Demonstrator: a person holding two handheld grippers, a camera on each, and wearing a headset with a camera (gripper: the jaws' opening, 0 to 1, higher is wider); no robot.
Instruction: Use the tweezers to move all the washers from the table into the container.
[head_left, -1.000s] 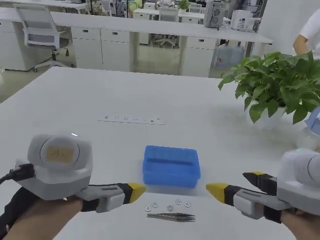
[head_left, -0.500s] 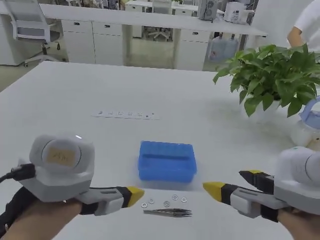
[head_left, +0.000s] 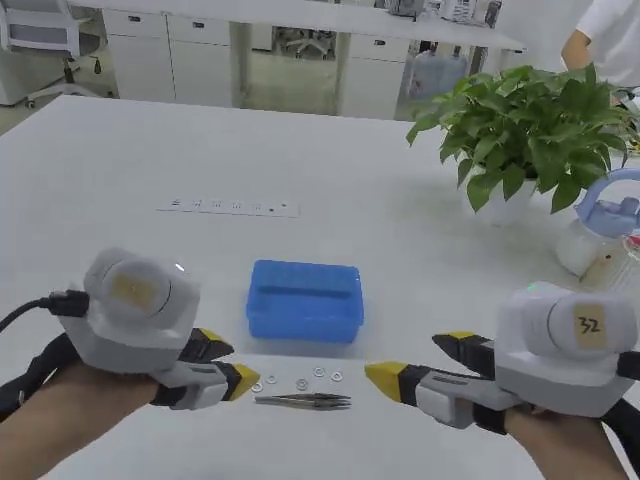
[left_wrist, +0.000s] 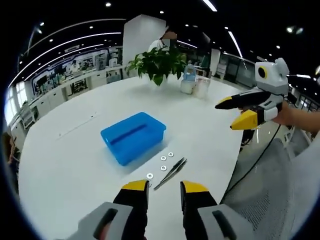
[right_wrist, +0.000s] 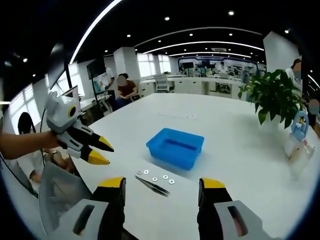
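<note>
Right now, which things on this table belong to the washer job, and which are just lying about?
Belong to the job: tweezers, washers, blue container.
Just lying about: potted plant, socket strip, jug.

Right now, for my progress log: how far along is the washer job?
Done: nothing; all five washers lie on the table, outside the container. In hand: nothing; left gripper and right gripper are open, the tweezers untouched. Left: pick up the tweezers, move every washer.
</note>
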